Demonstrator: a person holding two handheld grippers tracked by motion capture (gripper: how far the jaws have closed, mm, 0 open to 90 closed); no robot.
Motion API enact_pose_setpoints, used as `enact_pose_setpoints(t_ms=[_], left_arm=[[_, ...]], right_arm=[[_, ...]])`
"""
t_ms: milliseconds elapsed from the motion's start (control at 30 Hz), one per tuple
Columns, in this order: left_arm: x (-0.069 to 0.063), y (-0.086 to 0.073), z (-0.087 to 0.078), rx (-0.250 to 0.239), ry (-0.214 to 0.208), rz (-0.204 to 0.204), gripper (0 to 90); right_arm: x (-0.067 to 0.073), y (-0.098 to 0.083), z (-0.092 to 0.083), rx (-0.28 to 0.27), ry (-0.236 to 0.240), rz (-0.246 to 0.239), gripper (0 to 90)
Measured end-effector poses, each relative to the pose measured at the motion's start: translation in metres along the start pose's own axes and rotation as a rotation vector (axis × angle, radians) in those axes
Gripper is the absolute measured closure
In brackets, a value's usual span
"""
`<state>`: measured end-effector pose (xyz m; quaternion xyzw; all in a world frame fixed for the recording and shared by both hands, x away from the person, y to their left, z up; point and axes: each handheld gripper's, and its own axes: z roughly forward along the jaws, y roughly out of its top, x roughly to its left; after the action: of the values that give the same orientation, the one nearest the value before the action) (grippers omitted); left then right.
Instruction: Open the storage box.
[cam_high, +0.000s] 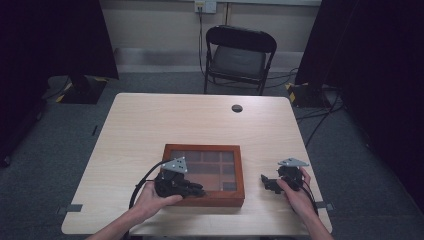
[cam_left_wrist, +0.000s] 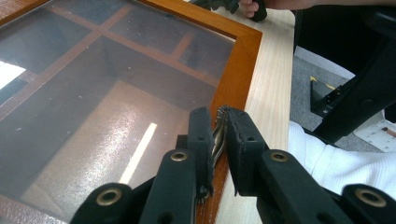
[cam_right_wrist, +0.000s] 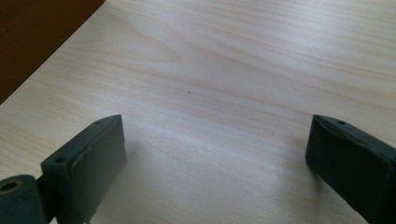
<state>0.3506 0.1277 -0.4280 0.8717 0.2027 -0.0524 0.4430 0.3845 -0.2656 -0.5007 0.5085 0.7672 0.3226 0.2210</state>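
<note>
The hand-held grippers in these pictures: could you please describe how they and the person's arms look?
Both are black. The left hand-held gripper and the right hand-held gripper each carry a grey three-cornered plate on top, and a black cable loops from the left one. Up close, the left one's jaws are matte black blocks with brass-coloured rivets. The forearms are bare; white fabric shows in the left gripper view.

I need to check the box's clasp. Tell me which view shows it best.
The left gripper view: the metal clasp sits close up between the left gripper's jaws at the box's front edge. The high view shows the box whole, the clasp hidden by that gripper. The right gripper view catches a box corner.
</note>
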Motion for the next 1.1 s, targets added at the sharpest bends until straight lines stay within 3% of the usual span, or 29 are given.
enact_pose_setpoints(t_ms=[1100], left_arm=[[-0.001,0.019,-0.020,-0.066,0.000,-0.023,80.3]], right_arm=[[0.000,0.000,0.000,0.001,0.000,0.001,4.0]])
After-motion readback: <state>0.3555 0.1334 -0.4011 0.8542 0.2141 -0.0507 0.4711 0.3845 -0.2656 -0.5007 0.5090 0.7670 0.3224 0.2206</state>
